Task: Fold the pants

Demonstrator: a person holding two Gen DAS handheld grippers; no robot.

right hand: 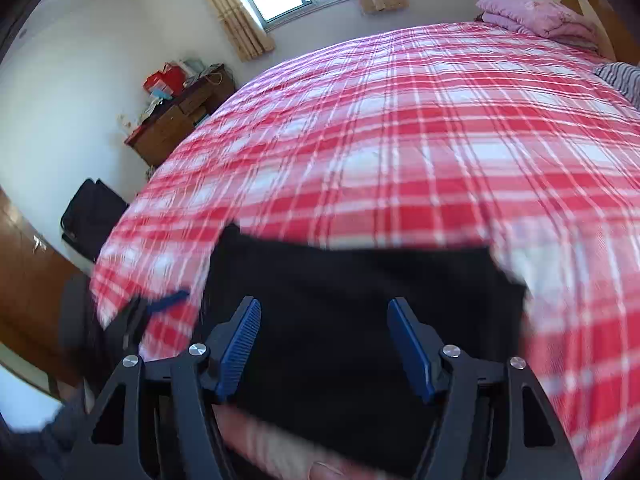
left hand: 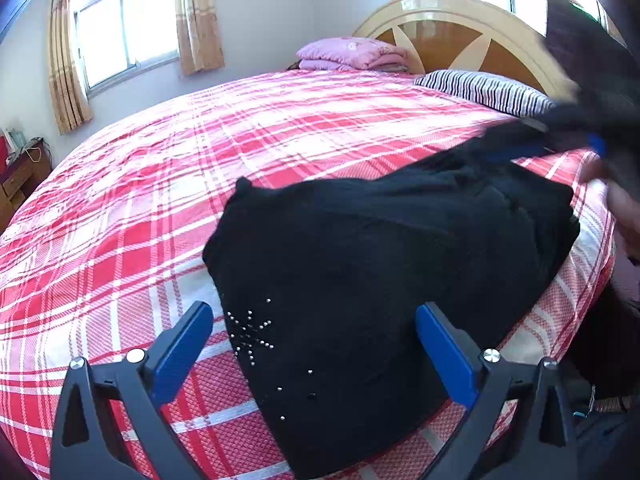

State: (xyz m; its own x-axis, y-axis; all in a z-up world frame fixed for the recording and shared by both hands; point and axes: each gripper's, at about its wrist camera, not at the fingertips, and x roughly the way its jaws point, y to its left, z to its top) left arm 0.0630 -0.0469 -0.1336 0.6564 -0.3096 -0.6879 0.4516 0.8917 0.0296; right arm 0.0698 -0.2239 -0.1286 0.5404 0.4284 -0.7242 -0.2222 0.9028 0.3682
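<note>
The black pants (left hand: 384, 276) lie folded into a compact bundle on the red plaid bedspread (left hand: 168, 184), near the bed's front edge. Small silver studs (left hand: 250, 334) mark the near left part. My left gripper (left hand: 314, 334) is open and empty, its blue pads on either side of the bundle's near end, just above it. In the right wrist view the pants (right hand: 360, 320) are a blurred dark block. My right gripper (right hand: 324, 332) is open and empty above them. It also shows blurred in the left wrist view (left hand: 560, 144) at the bundle's far right end.
A striped pillow (left hand: 488, 90) and a folded pink quilt (left hand: 352, 54) lie by the wooden headboard (left hand: 460, 28). A wooden dresser (right hand: 180, 112) with clutter stands by the wall, a black bag (right hand: 92, 212) on the floor beside the bed.
</note>
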